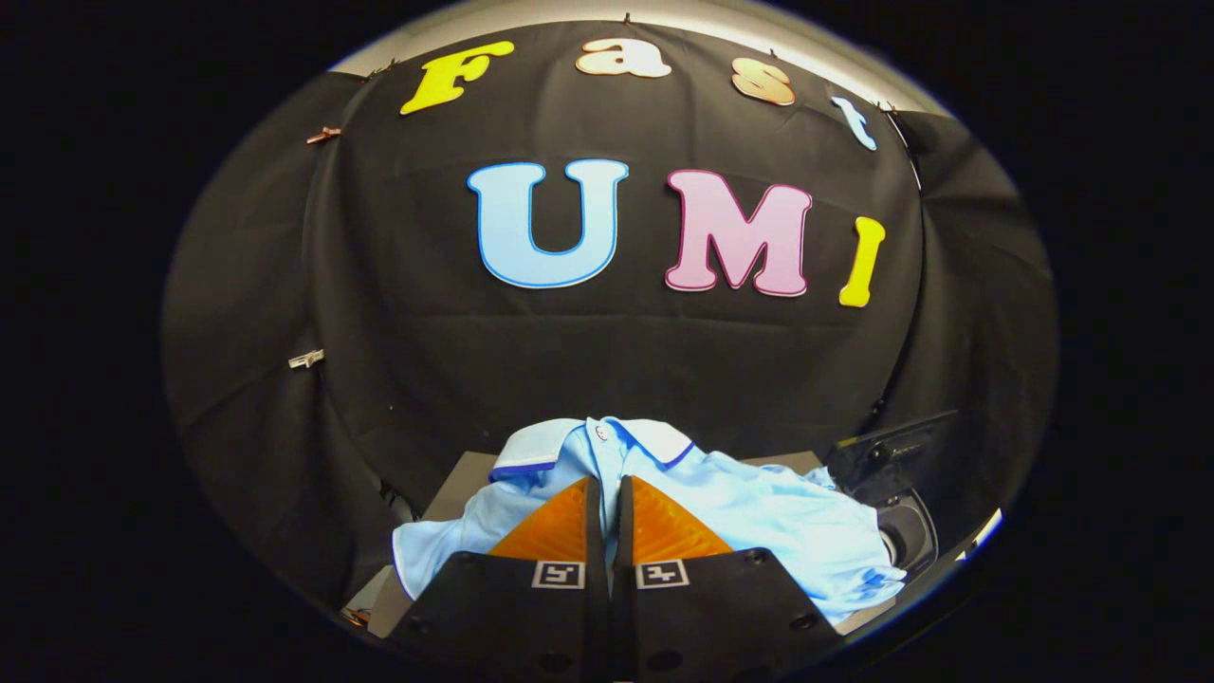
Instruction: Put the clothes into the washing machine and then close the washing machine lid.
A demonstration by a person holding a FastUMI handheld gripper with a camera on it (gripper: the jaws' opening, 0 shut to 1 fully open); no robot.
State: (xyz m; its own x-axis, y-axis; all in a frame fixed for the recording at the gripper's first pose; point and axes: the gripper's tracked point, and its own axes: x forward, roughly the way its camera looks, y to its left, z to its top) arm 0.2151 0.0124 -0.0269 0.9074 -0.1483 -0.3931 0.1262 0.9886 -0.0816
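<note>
My jaws (609, 493) sit nearly closed, pinching a fold of the shirt (759, 522), which lies on the table (467, 471) around them. The washer (896, 474) is beyond, to the right, lid open. Loading and closing both remain, I judge.

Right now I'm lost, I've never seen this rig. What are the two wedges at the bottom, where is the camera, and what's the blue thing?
The camera rides on a hand-held gripper that a person carries, and it looks forward along the two fingers. Those are the wedges you see. They stand almost together with only a narrow gap, and I cannot tell whether any cloth is pinched between them. The blue thing is a light blue polo shirt spread on a table, just ahead of and under the fingers. Beyond the shirt, to its right, a dark washing machine stands with its lid up. The black cloth behind is the booth wall.
</note>
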